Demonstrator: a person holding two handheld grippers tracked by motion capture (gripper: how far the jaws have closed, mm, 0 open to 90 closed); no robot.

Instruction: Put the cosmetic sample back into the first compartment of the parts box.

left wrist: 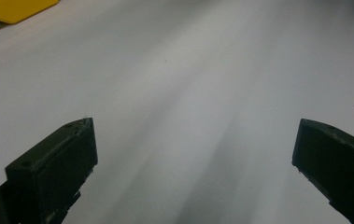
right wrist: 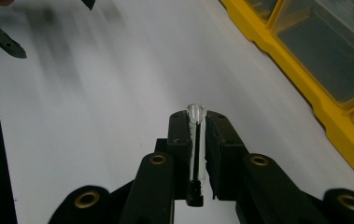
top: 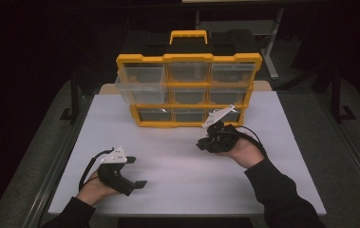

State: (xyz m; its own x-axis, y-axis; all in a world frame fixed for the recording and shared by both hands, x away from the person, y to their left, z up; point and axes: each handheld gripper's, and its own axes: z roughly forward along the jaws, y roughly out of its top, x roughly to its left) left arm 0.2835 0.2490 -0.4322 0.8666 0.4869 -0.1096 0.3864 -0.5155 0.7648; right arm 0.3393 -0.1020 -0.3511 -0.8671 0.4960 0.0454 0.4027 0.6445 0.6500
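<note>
A: Looking down from the high view first, your right gripper [top: 205,141] sits in front of the yellow organizer [top: 188,59], near its bottom row. Your left gripper [top: 137,173] rests low at about 7 o'clock on the white table [top: 177,190], well apart from the box.

B: Why is one clear drawer [top: 139,84] poking out at the box's 9 o'clock side?

A: I think it is pulled out so you can drop something in. The drawers look like smooth see-through plastic in a hard yellow frame.

B: What does the left gripper view tell you?

A: Your left tongs stand wide open with nothing between the black blocky jaws, just flat white table. It seems to be waiting.

B: And the right gripper view?

A: Your right tongs are nearly closed, pinching a small clear plastic piece [right wrist: 196,113]. It is thin and glassy, with a little round top sticking out at 12 o'clock past the jaw tips. You squeeze it tight so it won't slip. The yellow frame runs along at 2 o'clock.
</note>
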